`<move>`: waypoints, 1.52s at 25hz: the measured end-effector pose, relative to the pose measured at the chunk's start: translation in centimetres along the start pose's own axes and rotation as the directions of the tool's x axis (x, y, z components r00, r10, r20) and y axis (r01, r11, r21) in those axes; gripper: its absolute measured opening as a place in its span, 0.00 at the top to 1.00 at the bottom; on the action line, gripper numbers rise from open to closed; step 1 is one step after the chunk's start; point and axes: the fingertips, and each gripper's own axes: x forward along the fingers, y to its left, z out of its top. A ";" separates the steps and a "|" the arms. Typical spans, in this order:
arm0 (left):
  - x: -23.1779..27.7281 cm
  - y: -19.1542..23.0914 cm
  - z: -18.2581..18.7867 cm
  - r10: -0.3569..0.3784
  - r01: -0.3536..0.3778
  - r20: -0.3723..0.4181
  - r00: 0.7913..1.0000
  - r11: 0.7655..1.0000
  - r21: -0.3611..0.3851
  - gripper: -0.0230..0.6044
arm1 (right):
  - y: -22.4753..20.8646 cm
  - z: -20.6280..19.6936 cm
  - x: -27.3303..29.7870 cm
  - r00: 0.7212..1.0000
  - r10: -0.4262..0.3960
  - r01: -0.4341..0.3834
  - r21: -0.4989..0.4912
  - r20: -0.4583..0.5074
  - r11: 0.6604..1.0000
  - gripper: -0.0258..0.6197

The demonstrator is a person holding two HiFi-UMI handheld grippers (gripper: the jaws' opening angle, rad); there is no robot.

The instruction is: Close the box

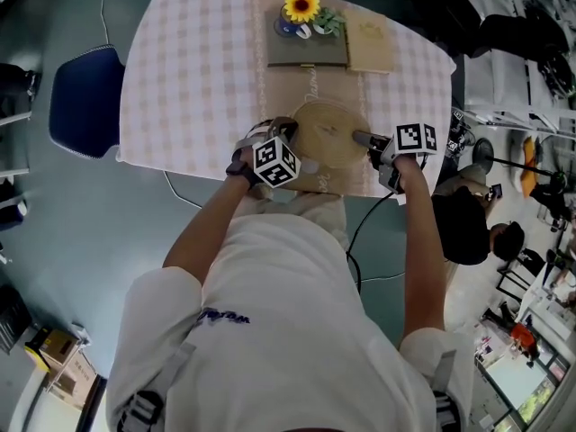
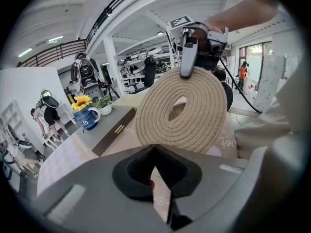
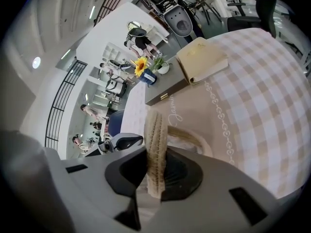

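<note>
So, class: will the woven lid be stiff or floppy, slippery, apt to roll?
The lid is probably stiff: pinched at one edge by the right tool, it stands as a flat disc without sagging. Its coiled rope looks rough, so slipping seems unlikely. Round, it might roll if released on edge.

Beige rope lid (image 1: pixel 328 133), pink checked tablecloth (image 1: pixel 189 79), yellow sunflower (image 1: pixel 301 5)
</note>
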 end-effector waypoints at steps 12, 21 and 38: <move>0.2 0.0 -0.3 -0.005 0.005 -0.007 1.000 1.000 -0.007 0.96 | -1.4 -0.1 0.5 0.999 -0.032 0.032 0.002 -0.010 0.999 0.86; 0.1 0.4 -0.2 -0.024 0.027 0.018 1.000 0.981 -0.191 0.96 | -2.3 -0.2 0.7 0.999 -0.039 0.039 0.010 -0.016 0.999 0.86; 0.4 0.7 -0.1 -0.017 0.016 0.000 1.000 0.981 -0.196 0.96 | -4.1 -0.1 1.4 1.000 0.000 0.001 0.032 -0.023 0.999 0.85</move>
